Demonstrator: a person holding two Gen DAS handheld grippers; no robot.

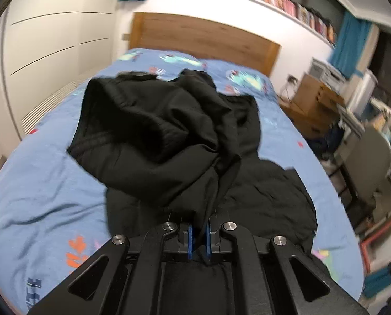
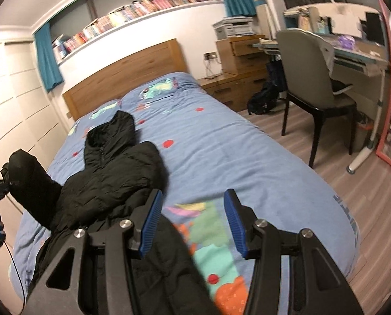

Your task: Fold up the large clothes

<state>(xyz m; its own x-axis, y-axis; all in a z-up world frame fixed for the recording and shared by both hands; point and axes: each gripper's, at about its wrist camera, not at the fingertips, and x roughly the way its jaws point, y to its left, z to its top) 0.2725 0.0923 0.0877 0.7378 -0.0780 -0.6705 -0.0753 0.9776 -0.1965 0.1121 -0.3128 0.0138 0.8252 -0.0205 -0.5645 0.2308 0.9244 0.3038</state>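
A black hooded jacket lies along the bed, on a blue duvet printed with bright cartoon shapes. Its hood points toward the wooden headboard, and the body runs down the side of the bed nearer the white wardrobe.

The left gripper has its fingers pinched tight on a fold of the black cloth, which bunches up between the blue pads. From that pinch a sleeve is lifted off the duvet and hangs over the rest of the jacket, its cuffed end up in the air. In the right wrist view this same raised sleeve shows at the far left edge, with the left gripper just beside it.

The right gripper has its fingers standing about half open, and nothing is between them. It hangs above the foot end of the bed, at the lower edge of the jacket; the left finger is over black cloth, the right one over bare duvet.

Beyond the bed are a chair, a cluttered desk and a shelf of books between teal curtains.
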